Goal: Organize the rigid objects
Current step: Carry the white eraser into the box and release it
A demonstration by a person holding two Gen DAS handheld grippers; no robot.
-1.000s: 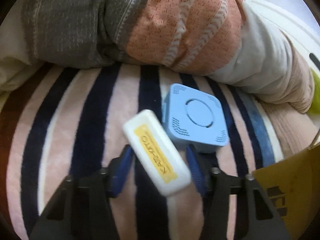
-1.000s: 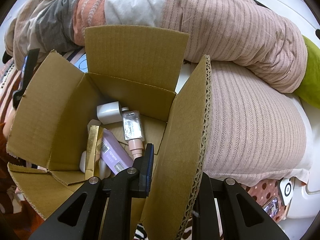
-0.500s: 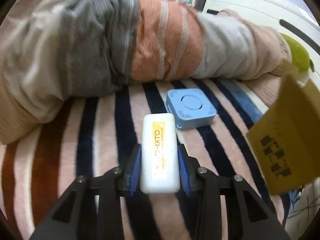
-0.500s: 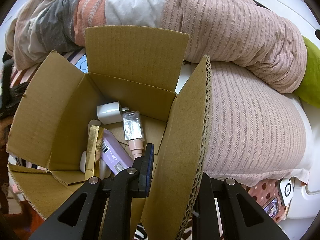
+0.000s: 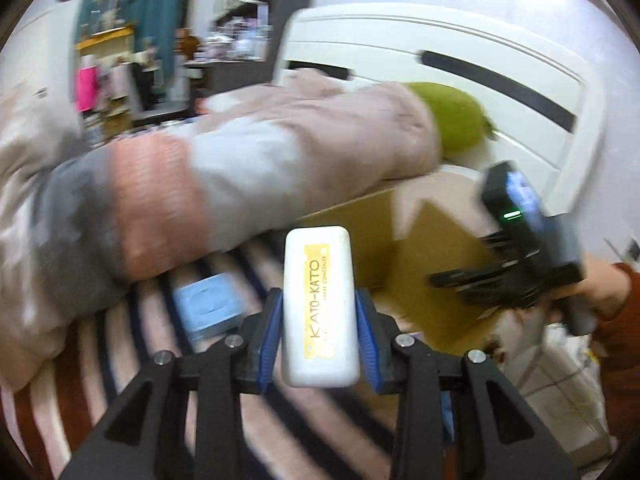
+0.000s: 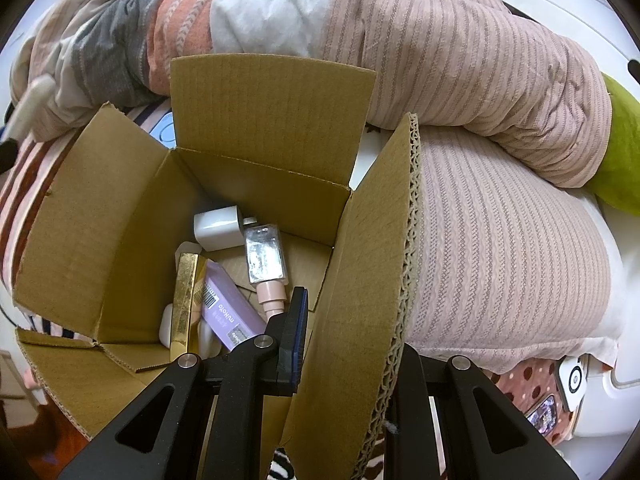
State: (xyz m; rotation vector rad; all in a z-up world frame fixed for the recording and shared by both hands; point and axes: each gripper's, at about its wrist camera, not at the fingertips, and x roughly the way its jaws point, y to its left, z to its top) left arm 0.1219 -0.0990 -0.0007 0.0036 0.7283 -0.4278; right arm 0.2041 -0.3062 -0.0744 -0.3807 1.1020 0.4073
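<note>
Clamping smooth white rounded case (image 5: 319, 307), left hand-held gripper (image 5: 319, 322); right hand-held gripper (image 6: 352, 344) pinching corrugated cardboard flap (image 6: 372, 280).

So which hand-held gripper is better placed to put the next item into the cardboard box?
Left. The left hand-held gripper already clamps the white KATO-KATO case, lifted and facing the cardboard box. The right hand-held gripper is occupied pinching the box flap, holding it open.

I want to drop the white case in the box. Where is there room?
Bare cardboard floor lies between the clear pink-capped bottle and the box's right wall. The left side is crowded: white charger cube, gold box, purple box.
</note>
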